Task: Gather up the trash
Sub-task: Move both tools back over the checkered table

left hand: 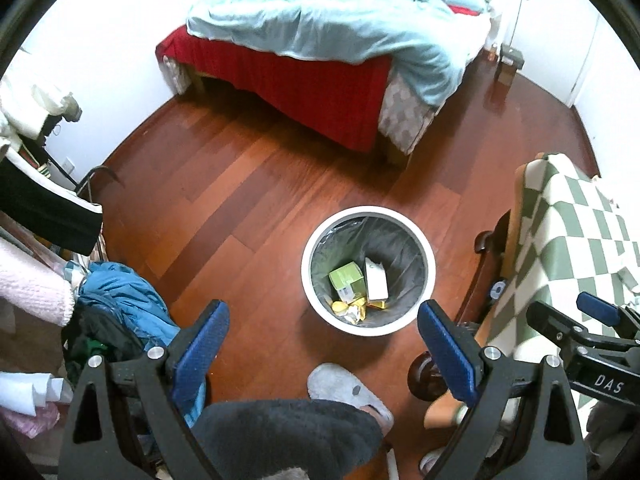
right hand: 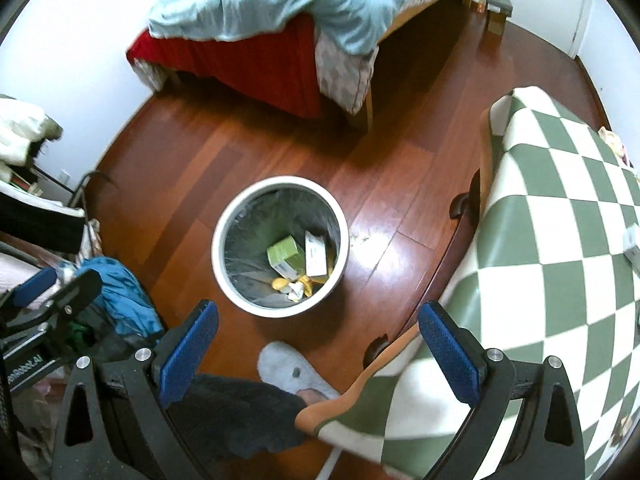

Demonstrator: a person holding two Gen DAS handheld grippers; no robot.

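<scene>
A white round trash bin with a grey liner stands on the wood floor; it also shows in the right wrist view. Inside lie a green box, a white box and yellow wrappers. The same green box and white box show in the right wrist view. My left gripper is open and empty, held above the floor just short of the bin. My right gripper is open and empty, near the bin and the table edge.
A bed with a pale blue duvet stands at the back. A table with a green-and-white checked cloth is on the right. A pile of blue clothing lies at the left. A grey slipper is under the grippers.
</scene>
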